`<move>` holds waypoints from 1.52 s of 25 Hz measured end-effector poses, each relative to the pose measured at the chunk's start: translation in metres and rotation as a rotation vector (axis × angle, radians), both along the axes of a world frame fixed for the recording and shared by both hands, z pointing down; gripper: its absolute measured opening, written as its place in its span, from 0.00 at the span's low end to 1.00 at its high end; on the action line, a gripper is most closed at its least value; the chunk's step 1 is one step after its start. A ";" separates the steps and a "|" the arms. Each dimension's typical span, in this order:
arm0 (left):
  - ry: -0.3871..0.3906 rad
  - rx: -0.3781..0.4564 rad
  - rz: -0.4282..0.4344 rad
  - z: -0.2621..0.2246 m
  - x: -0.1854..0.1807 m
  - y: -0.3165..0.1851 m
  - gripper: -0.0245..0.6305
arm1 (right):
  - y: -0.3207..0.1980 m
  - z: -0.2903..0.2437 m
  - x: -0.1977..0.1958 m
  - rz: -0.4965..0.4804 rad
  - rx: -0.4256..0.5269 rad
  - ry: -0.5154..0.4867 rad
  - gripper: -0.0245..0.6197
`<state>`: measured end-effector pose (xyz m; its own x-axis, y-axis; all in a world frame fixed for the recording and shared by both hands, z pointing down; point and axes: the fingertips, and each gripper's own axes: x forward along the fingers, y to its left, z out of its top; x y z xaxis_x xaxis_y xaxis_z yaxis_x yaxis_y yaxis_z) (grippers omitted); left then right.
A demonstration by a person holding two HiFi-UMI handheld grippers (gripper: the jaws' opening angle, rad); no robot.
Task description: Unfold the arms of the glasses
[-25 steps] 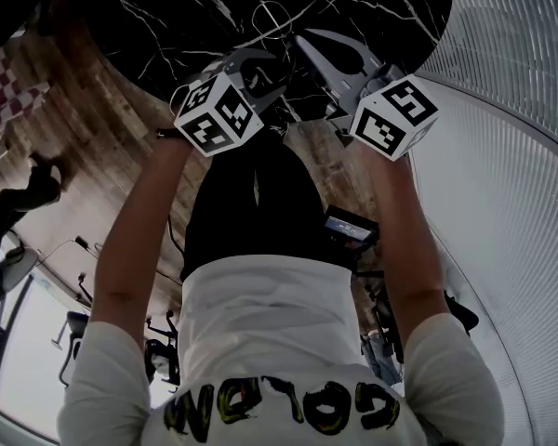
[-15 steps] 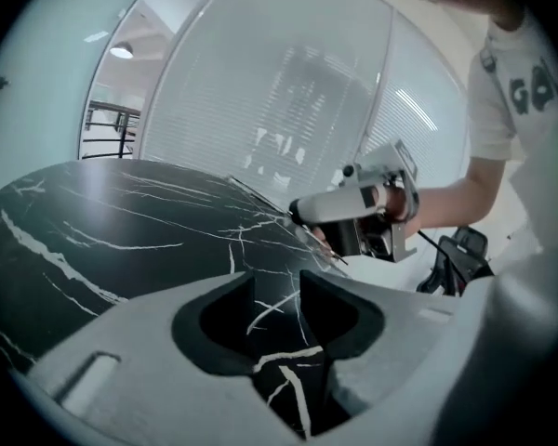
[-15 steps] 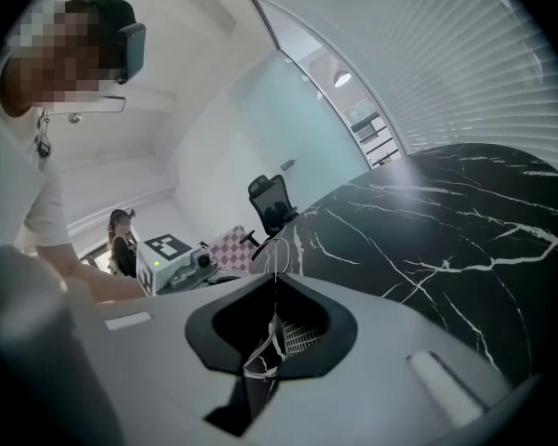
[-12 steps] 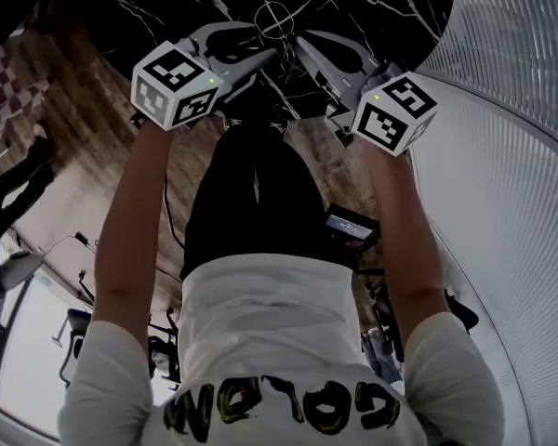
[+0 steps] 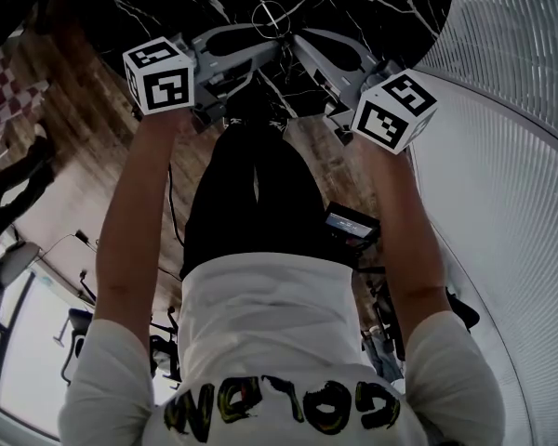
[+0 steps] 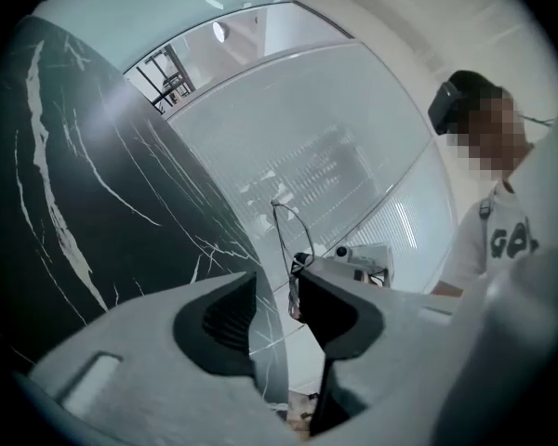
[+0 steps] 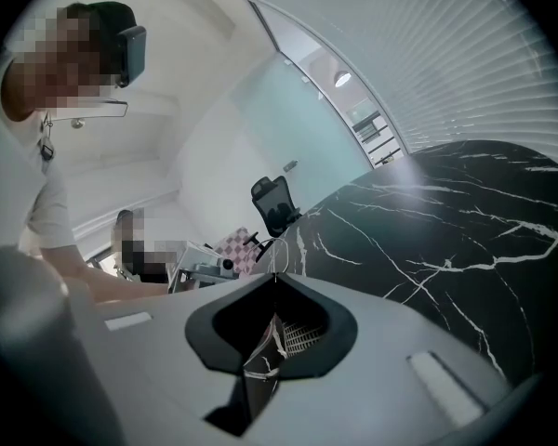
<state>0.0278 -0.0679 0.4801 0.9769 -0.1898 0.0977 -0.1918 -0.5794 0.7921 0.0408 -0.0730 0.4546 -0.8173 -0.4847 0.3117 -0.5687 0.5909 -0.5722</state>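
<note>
Now, above the black marble table (image 5: 372,7), the left gripper (image 6: 277,286) sits higher and rolled over compared with a second ago, its jaws spread but just closing a little, with nothing pressed between them. The right gripper (image 7: 277,282) has not shifted, its jaws pinched shut on the thin wire glasses (image 5: 271,17), which hang in the air just beyond the left tips. That reads as the left lining up to catch an arm; whether one is already open is too fine to tell.
</note>
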 end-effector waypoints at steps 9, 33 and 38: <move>0.068 -0.042 -0.018 -0.008 0.001 0.000 0.20 | 0.000 -0.004 -0.001 0.016 -0.016 -0.029 0.05; 0.273 -0.098 -0.125 -0.020 -0.016 -0.013 0.23 | 0.007 -0.009 -0.004 0.011 -0.065 -0.140 0.05; 0.331 -0.086 -0.108 -0.027 -0.013 -0.012 0.19 | 0.016 -0.010 -0.014 -0.042 -0.075 -0.170 0.05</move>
